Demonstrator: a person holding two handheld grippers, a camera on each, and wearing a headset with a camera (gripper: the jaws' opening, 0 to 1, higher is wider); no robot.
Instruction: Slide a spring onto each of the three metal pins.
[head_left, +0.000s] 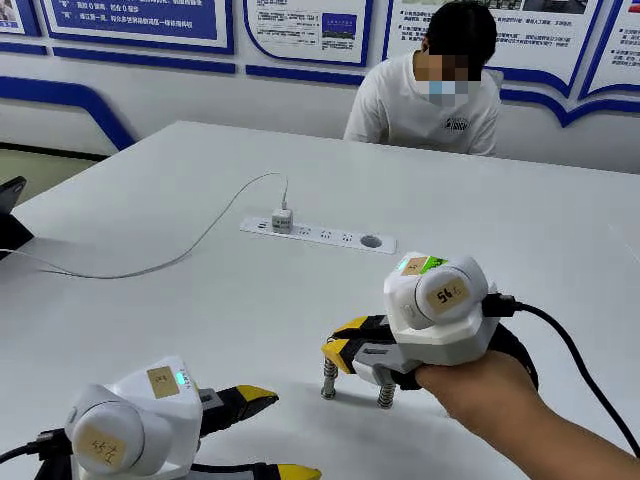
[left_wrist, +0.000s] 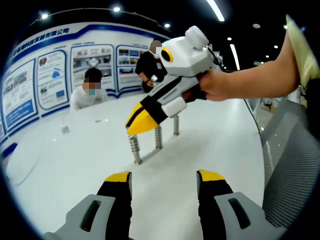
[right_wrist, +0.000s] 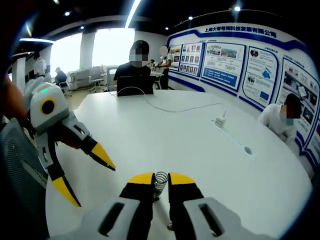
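Three upright metal pins with springs on them stand in a row on the white table: near spring, middle spring, far spring. In the head view two sprung pins stand under my right gripper. Its yellow-tipped jaws are shut on the top of the near spring, seen between my right gripper's tips. My left gripper is open and holds nothing, a short way from the pins. It sits at the lower left of the head view.
A white power strip with a plugged charger and a trailing cable lies mid-table. A person sits at the far edge. A dark object lies at the left edge. A mesh chair stands beside the table.
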